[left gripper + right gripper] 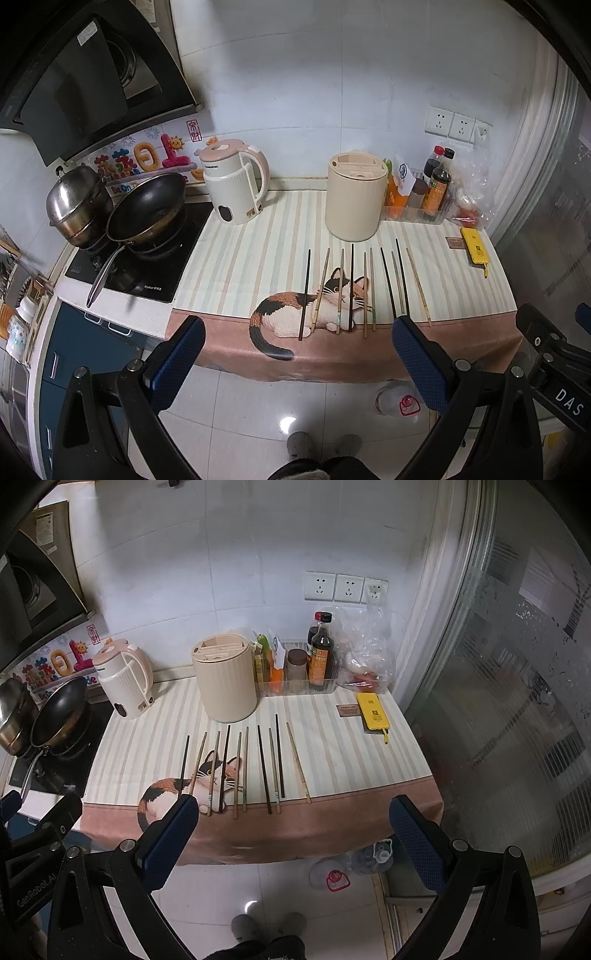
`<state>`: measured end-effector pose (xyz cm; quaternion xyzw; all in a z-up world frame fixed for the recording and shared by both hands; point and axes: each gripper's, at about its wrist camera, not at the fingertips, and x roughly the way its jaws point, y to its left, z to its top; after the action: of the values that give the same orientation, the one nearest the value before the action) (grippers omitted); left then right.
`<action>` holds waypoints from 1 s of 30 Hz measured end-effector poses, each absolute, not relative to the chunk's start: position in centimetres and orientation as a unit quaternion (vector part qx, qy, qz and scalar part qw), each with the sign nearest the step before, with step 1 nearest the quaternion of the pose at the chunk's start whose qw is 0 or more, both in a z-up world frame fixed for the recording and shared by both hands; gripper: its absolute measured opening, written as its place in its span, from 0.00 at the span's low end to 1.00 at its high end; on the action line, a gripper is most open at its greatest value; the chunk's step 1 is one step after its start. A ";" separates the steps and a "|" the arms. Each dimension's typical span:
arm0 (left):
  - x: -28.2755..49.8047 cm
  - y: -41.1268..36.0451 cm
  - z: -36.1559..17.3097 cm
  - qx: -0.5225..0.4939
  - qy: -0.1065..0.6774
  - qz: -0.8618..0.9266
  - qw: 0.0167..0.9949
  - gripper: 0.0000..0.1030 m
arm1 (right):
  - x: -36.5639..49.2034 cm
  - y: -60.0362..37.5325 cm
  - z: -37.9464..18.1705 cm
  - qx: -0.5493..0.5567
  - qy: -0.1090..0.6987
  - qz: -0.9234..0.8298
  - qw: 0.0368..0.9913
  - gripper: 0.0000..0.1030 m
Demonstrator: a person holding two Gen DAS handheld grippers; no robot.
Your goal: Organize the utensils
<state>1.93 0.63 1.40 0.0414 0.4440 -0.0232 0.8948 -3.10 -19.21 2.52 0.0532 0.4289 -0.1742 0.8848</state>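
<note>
Feet and floor at frame bottom in both views, person standing back from the counter. Left gripper (298, 334) jaws wide apart, nothing between them, held off the near edge of the cloth (236, 258). Right gripper (293, 812) same: wide open, empty, low centre of its frame, short of the counter. Each gripper's body shows at the side edge of the other's view.

Next out, chopsticks (351, 288) lie in a loose row on the cloth at frame centre, roughly parallel, handles toward the camera, tips toward the wall. Ten or so, mix of dark and pale ones; the left few cross the cat print. None touched by either gripper. Same row in the right view, chopsticks (243, 771) centre frame.

Beyond the tips, cream holder (355, 195) stands upright with slots in its lid, just behind the row; holder (225, 679) upper centre-left in the right view. Kettle (236, 184) left of it, bottles (437, 184) right of it, yellow phone (476, 247) at far right of the cloth. Pan (147, 206) on the hob, mid left.

Step, as I read it: start, nothing picked yet. Next move likely calls for lowering one gripper onto a single chopstick, closing across its thin shaft, then tipping it upright to feed a holder slot. Neighbours lie close, so a stray nudge is a risk.
</note>
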 end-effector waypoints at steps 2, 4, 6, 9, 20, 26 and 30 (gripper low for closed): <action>2.2 0.6 1.6 0.041 0.444 -0.023 0.895 1.00 | -3.0 -19.2 2.6 0.053 0.429 -0.174 0.885 1.00; 2.6 0.6 1.8 0.039 0.444 -0.023 0.895 1.00 | -3.1 -19.2 2.5 0.053 0.429 -0.174 0.885 1.00; 3.0 0.6 2.1 0.039 0.444 -0.023 0.895 1.00 | -3.1 -19.1 2.5 0.053 0.429 -0.174 0.885 1.00; 1.8 0.8 1.5 0.041 0.443 -0.024 0.895 1.00 | -3.0 -19.1 2.6 0.052 0.428 -0.174 0.885 1.00; 2.1 1.0 2.2 0.039 0.440 -0.024 0.897 1.00 | -3.1 -18.7 3.0 0.050 0.427 -0.173 0.886 1.00; 1.9 1.1 2.2 0.038 0.440 -0.024 0.897 1.00 | -3.1 -18.6 3.1 0.050 0.427 -0.173 0.886 1.00; 1.9 1.1 2.3 0.039 0.439 -0.024 0.898 1.00 | -3.1 -18.6 3.2 0.051 0.426 -0.172 0.887 1.00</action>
<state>1.89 1.12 2.29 0.0387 0.4386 -0.0238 0.8975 -3.12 -18.58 3.15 0.0505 0.4261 -0.1721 0.8867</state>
